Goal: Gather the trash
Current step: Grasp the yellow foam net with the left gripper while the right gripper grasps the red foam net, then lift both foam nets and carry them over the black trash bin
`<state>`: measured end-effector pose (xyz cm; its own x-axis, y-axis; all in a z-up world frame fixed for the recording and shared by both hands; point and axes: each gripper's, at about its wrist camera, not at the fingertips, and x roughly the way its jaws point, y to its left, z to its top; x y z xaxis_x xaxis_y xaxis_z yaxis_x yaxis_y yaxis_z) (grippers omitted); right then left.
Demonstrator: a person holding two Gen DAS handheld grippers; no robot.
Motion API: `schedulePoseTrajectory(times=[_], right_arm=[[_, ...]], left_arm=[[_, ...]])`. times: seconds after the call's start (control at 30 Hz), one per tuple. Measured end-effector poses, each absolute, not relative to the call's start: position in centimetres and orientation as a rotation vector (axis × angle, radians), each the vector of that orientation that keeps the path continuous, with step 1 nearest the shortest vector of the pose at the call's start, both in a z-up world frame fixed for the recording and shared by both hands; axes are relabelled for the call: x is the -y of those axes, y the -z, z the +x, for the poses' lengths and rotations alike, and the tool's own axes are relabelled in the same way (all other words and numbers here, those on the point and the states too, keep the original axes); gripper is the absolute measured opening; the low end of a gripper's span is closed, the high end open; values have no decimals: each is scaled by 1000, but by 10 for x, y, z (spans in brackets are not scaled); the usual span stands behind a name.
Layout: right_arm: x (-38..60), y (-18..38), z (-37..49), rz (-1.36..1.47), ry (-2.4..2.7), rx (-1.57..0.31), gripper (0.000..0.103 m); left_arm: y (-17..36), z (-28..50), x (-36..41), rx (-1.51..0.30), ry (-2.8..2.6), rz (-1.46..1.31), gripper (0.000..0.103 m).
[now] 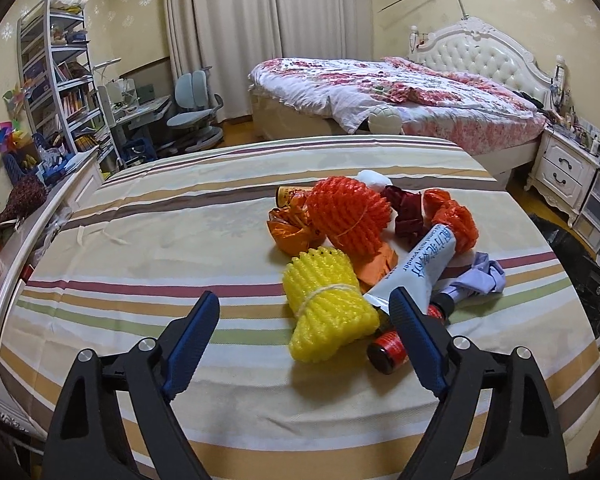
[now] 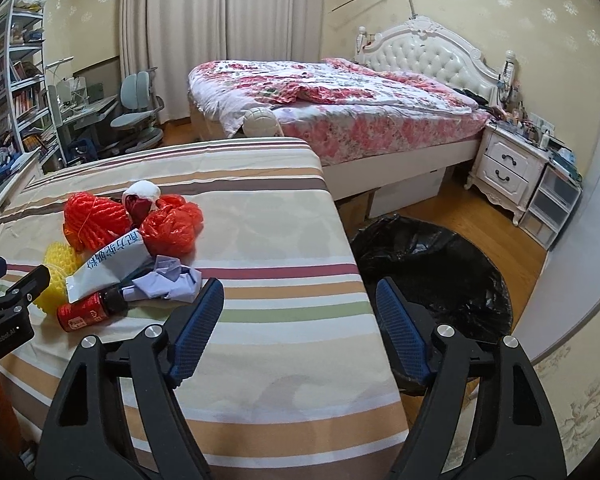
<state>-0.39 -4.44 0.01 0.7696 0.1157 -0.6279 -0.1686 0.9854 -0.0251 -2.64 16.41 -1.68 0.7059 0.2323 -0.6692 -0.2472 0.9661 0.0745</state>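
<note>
Striped cloth covers the table (image 2: 284, 240), and the trash sits bunched on it in one loose heap rather than scattered, which suits picking piece by piece. Nearest the left gripper (image 1: 304, 312) lies a yellow foam net (image 1: 328, 312) tied round its middle with string, touching a pale milk-powder sachet (image 1: 416, 272) that leans across the pile; a small red-labelled bottle (image 1: 392, 348) lies on its side just below. Behind them are an orange foam net (image 1: 348, 212), a crumpled orange plastic bag (image 1: 456, 216), orange foil wrapping (image 1: 288, 232) and a lilac scrap (image 1: 480, 276). The left jaws stand wide and empty, hovering in front of the heap with the yellow net roughly between their tips, probably lined up for a first grab. The right gripper (image 2: 300, 304) also has its jaws wide and empty, held over the near table edge between the heap and a bin lined with a black bag (image 2: 432, 268) standing on the floor just beside the table. That placement looks deliberate: a short carry from pile to bin. Nothing appears collected yet, though the bin's inside is too dark to tell.
</note>
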Motion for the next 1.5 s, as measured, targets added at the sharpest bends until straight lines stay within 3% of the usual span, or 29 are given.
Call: schedulePoseTrajectory(times=[0.5,0.7,0.9,1.5], right_arm=[[22,9,13,-102,-186,-713,77],[22,11,13,-101,-187,-716,77],[20,13,13,-103,-193,-714,77],[-86,-8,19,-150,-437,-684,77]], left_arm=[[31,-9,-175,-792,-219,-61,82],[40,-6,-182,-827,-154,-111,56],[35,-13,-182,-794,-162,-101,47],[14,-36,-266,-747,-346,-123,47]])
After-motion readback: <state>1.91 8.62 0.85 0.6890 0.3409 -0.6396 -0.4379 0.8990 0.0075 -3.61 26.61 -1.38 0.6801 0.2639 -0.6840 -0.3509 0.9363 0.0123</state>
